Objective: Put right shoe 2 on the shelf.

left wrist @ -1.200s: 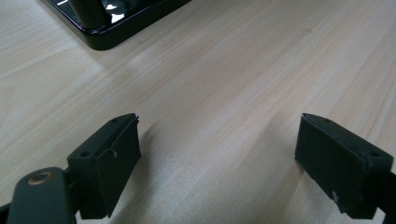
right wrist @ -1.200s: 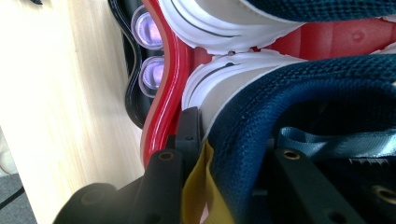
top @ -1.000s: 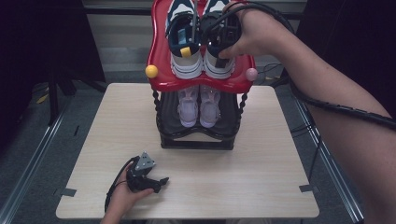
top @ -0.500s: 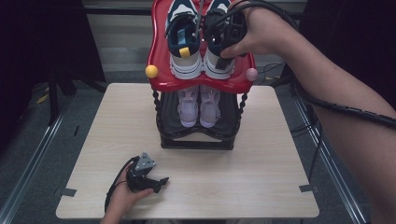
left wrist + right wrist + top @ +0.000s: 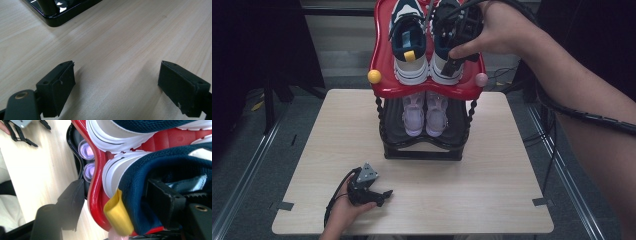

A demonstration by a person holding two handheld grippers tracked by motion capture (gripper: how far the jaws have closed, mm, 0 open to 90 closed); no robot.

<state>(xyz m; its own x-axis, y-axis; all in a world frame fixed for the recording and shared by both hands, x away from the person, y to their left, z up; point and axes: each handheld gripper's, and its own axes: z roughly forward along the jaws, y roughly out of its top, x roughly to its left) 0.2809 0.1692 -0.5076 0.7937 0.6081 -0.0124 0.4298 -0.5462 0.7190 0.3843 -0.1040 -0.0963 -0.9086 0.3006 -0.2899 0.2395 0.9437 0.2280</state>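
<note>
A pair of navy and white sneakers stands on the red top shelf [image 5: 427, 90] of a shoe rack. My right gripper [image 5: 451, 59] is at the heel of the right sneaker [image 5: 443, 72]. In the right gripper view its jaws straddle that heel [image 5: 140, 185]: one is inside the shoe, the other outside and apart from it, so the gripper [image 5: 115, 190] is open. A yellow pull tab [image 5: 117, 216] hangs on the heel. The left sneaker [image 5: 408, 45] stands beside it. My left gripper [image 5: 384, 197] rests open on the table's front left, its jaws [image 5: 116, 75] over bare wood.
A pair of lilac shoes [image 5: 424, 112] sits on the rack's black lower shelf [image 5: 422, 150]. A yellow knob [image 5: 374, 76] and a pink knob [image 5: 481, 79] mark the red shelf's front corners. The wooden table [image 5: 337, 130] extends around the rack. The rack's base corner [image 5: 57, 17] lies ahead of the left gripper.
The right hand has shifted slightly at the right sneaker's heel. The left gripper has stayed in place on the table.
</note>
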